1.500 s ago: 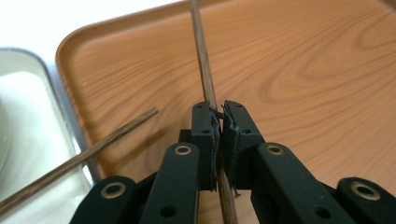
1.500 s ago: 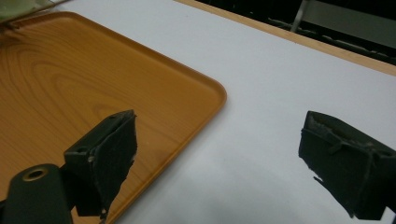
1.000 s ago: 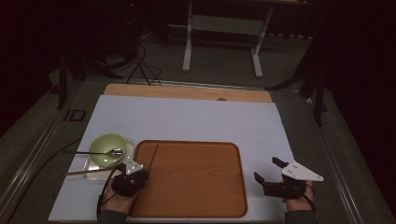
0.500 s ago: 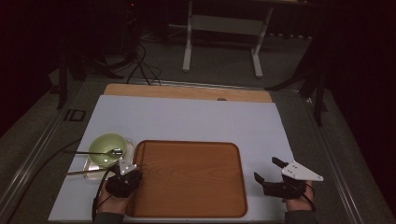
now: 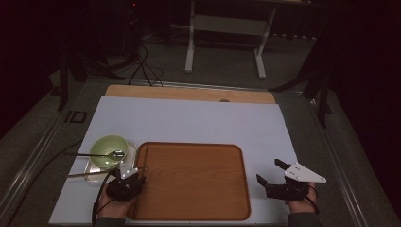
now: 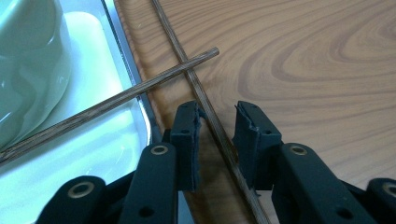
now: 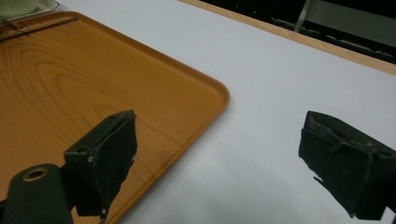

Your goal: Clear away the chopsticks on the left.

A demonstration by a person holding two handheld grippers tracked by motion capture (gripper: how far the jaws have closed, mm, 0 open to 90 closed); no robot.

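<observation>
A thin dark chopstick [image 6: 201, 95] lies along the left edge of the wooden tray [image 6: 303, 60], between the jaws of my left gripper [image 6: 217, 116]. The jaws have just been opening, and a gap shows between each pad and the stick. A second chopstick [image 6: 116, 100] lies across the metal tray [image 6: 102, 154], crossing the first. From above, my left gripper [image 5: 128, 166] sits at the left rim of the wooden tray [image 5: 189, 179], beside the green bowl [image 5: 108, 147]. My right gripper [image 5: 269, 171] stands open over the white mat; its jaws [image 7: 219, 135] hold nothing.
A spoon [image 5: 94, 154] rests across the green bowl, which stands on the metal tray [image 5: 90, 168] left of the wooden tray. The white mat [image 5: 189, 118] covers most of the table. A frame's legs [image 5: 191, 47] stand on the floor beyond the far edge.
The left gripper shifted slightly toward the near left of the wooden tray. The chopstick that angled out from it now lies flat at the tray's left edge. The right gripper kept still.
</observation>
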